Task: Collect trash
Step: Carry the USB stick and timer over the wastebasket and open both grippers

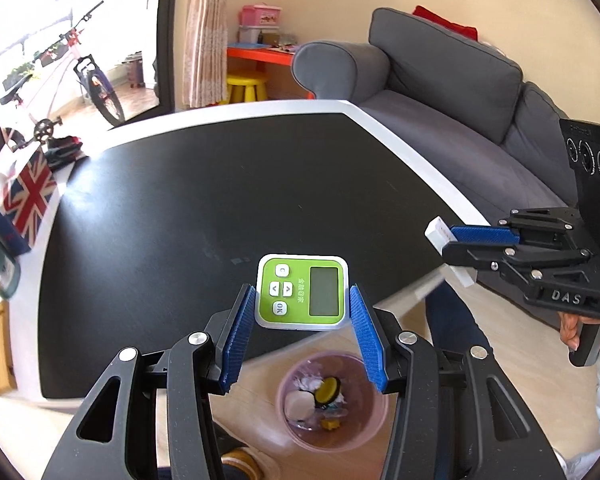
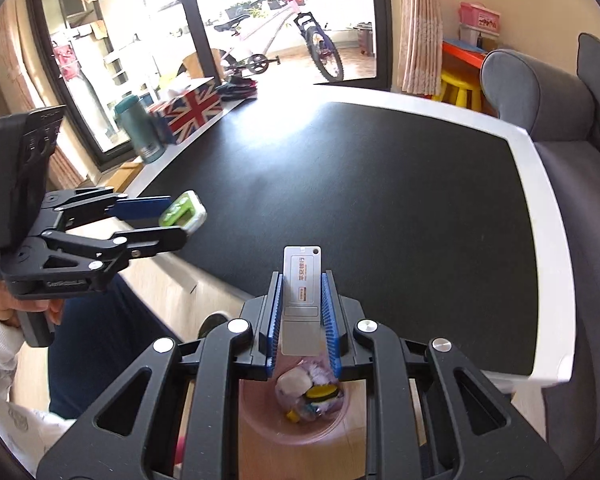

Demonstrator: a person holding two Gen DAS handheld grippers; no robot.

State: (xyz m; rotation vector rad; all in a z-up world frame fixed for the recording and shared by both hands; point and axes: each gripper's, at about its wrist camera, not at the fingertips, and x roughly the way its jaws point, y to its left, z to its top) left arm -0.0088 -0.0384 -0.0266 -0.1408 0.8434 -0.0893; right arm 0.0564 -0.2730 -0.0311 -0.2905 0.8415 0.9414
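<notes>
Above the pink bin point(image 1: 332, 404), already holding scraps, left gripper point(image 1: 302, 320) pinches the green timer point(image 1: 302, 290), right gripper point(image 2: 302, 320) the white card point(image 2: 302, 292); both drops remain.

Tabletop point(image 1: 180, 208): matt black surface, smooth white border. Green device point(image 1: 302, 290): glossy plastic. Left tongs point(image 1: 302, 334): matt black plastic, ribbed blue pads point(image 1: 239, 340), bright metal pins. White stick point(image 2: 301, 300): smooth, probably plastic. Bin point(image 1: 332, 400): translucent pink plastic. Sofa point(image 1: 440, 80): grey cloth.

Right gripper point(image 2: 303, 312) clamps a white card-like device point(image 2: 301, 288) above the pink bin point(image 2: 260, 420)
</notes>
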